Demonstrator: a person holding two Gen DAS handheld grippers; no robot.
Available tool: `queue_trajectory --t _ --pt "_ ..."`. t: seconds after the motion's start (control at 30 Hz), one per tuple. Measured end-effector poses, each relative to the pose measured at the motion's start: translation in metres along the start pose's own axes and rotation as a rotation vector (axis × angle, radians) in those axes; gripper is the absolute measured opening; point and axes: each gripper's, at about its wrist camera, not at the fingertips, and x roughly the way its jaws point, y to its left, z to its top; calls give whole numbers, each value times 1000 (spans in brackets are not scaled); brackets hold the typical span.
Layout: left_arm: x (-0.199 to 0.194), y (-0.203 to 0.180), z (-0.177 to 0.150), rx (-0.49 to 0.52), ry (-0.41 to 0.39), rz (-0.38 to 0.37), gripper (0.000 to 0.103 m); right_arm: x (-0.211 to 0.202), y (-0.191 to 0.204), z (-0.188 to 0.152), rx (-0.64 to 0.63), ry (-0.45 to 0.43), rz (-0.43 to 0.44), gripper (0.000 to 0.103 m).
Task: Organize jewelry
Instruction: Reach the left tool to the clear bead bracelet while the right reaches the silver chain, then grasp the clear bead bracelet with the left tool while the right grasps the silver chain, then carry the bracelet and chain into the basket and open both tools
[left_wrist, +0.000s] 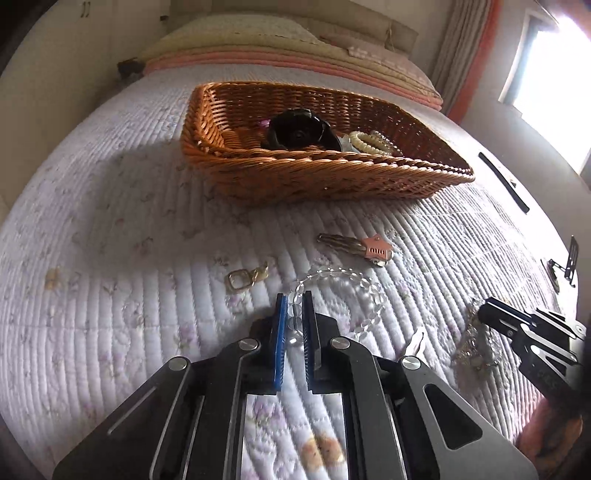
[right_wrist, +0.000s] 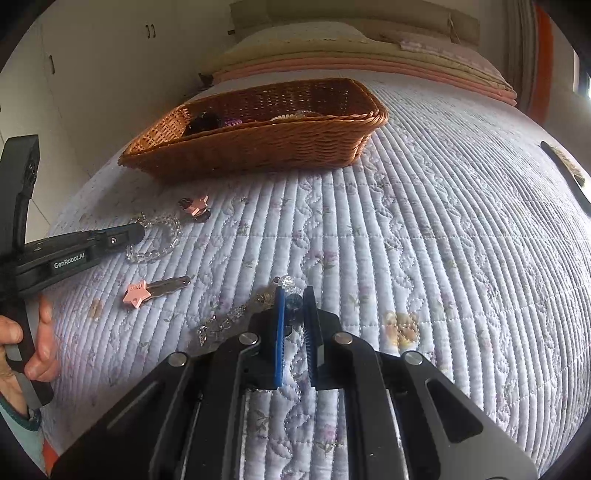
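Observation:
A wicker basket (left_wrist: 258, 177) stands on the quilted bed and holds a black flower piece (left_wrist: 295, 129) and a cream bead bracelet (left_wrist: 369, 142). My left gripper (left_wrist: 294, 299) is shut on a clear bead bracelet (left_wrist: 354, 284) that lies on the quilt; it also shows in the right wrist view (right_wrist: 162, 240). My right gripper (right_wrist: 294, 295) is shut on a crystal necklace (right_wrist: 225, 321), with a blue bead between the pads. A pink star hair clip (left_wrist: 369, 249) and a gold buckle ring (left_wrist: 240, 278) lie ahead of the left gripper. Another pink star clip (right_wrist: 147, 291) lies nearby.
Folded blankets and pillows (left_wrist: 288, 48) are stacked at the head of the bed behind the basket. A black strip (left_wrist: 504, 181) lies at the right edge of the bed. A bright window (left_wrist: 554, 74) is at the right. White cupboards (right_wrist: 92, 74) stand at the left.

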Motion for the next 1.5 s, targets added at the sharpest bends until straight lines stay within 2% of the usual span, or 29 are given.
queue_trajectory --t 0.33,0.53,0.6,0.7,0.77,0.8,0.83,0.87,1.0,1.07,1.2,1.4,1.5 --pt "-21 2 -22 21 1 5 9 -3 -5 -7 16 30 47 9" --pt "-20 -5 -25 52 2 14 19 -4 -3 -10 -30 41 36 16" --pt "-20 -6 -26 59 2 12 21 -3 -1 -10 -43 43 40 22" --pt "-18 -8 -27 71 4 23 21 0 -1 -9 -64 46 22 23" --pt "-17 -10 -26 86 2 33 20 2 3 -7 -81 47 4 23" --pt "-17 -11 -27 92 -1 37 12 3 4 -7 -88 44 -2 20" --pt "-17 -11 -27 89 -5 43 6 2 5 -7 -94 41 -4 16" --pt "-18 -10 -27 83 -9 33 6 1 7 -7 -100 32 0 8" --pt "-30 -2 -26 34 -56 -43 6 -7 8 -9 -94 15 33 8" --pt "-43 1 -23 2 -98 -100 6 -19 11 -5 -87 -13 63 8" --pt "-73 -2 -13 3 -182 -168 6 -48 17 12 -90 -84 93 8" --pt "-101 -16 12 59 -273 -181 6 -81 25 47 -108 -187 78 8" --pt "-104 -19 37 80 -310 -172 6 -90 26 75 -119 -243 64 8"
